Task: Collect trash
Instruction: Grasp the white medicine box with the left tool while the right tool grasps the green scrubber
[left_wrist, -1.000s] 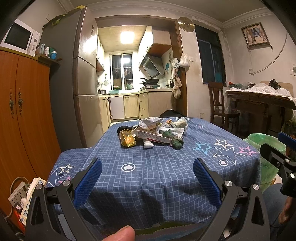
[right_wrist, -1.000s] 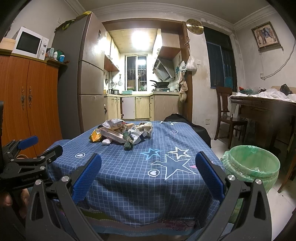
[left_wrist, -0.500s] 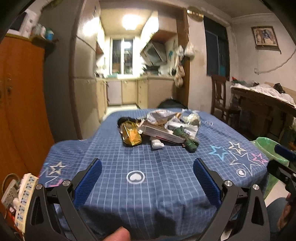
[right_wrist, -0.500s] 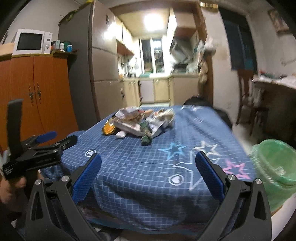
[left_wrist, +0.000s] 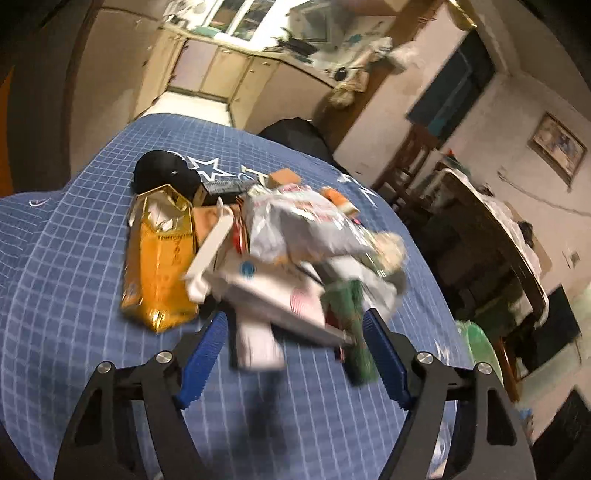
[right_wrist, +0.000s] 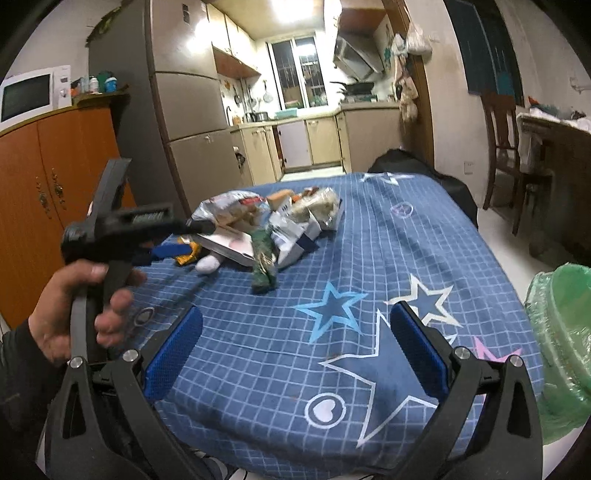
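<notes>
A pile of trash (left_wrist: 280, 254) lies on the blue checked tablecloth (left_wrist: 66, 295): a gold foil bag (left_wrist: 159, 266), a white flat box (left_wrist: 273, 291), a crumpled silver wrapper (left_wrist: 295, 225), a green wrapper (left_wrist: 351, 317) and a small white piece (left_wrist: 255, 343). My left gripper (left_wrist: 295, 354) is open, right above the pile's near edge, its fingers either side of the white piece. The pile also shows in the right wrist view (right_wrist: 266, 229). My right gripper (right_wrist: 295, 354) is open and empty over the table's near part. A bin with a green bag (right_wrist: 565, 347) stands at the right.
A black cap (left_wrist: 162, 173) lies behind the pile. A fridge (right_wrist: 184, 122) and orange cabinet (right_wrist: 55, 177) stand left of the table. A wooden chair (right_wrist: 506, 147) and cluttered desk (right_wrist: 561, 147) are on the right. The left gripper's handle and hand (right_wrist: 96, 266) show in the right view.
My left gripper has moved forward and tipped down, from the table's near edge to just over the trash pile. The right gripper has moved in slightly. Both stay open.
</notes>
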